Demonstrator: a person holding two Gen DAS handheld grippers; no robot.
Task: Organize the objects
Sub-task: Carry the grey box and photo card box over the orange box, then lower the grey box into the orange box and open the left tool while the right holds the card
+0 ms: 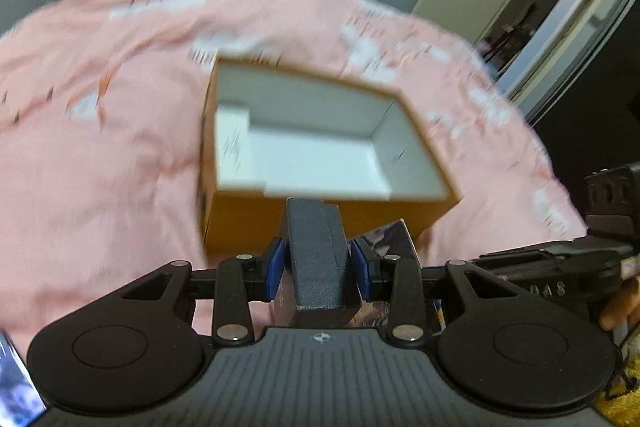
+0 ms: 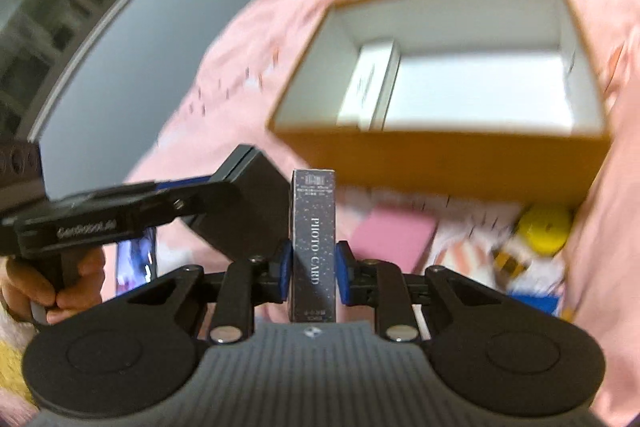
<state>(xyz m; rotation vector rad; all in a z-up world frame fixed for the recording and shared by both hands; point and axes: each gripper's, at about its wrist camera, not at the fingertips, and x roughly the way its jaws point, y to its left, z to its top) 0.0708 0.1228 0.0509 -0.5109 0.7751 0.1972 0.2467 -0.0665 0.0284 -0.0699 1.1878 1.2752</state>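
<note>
Photo card box [image 2: 312, 247] stands upright, clamped in the downward-tilted right hand-held gripper [image 2: 311, 277].

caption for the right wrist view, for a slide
Right gripper holds a dark PHOTO CARD box upright before an open orange box.

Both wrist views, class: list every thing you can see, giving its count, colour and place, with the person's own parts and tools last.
Open cardboard box: one, orange-brown outside, white inside, on the pink bedspread.
Flat white box: one, lying inside the cardboard box at its left end.
Dark textured case: one, grey-black, clamped in the left tongs.
Slim "PHOTO CARD" box: one, dark speckled, upright in the right tongs.
Pink flat pad: one, on the bed before the cardboard box.
Yellow plush toy: one, right of the pad, blurred.
Hand: one in each view, gripping the other tongs' handle.
</note>
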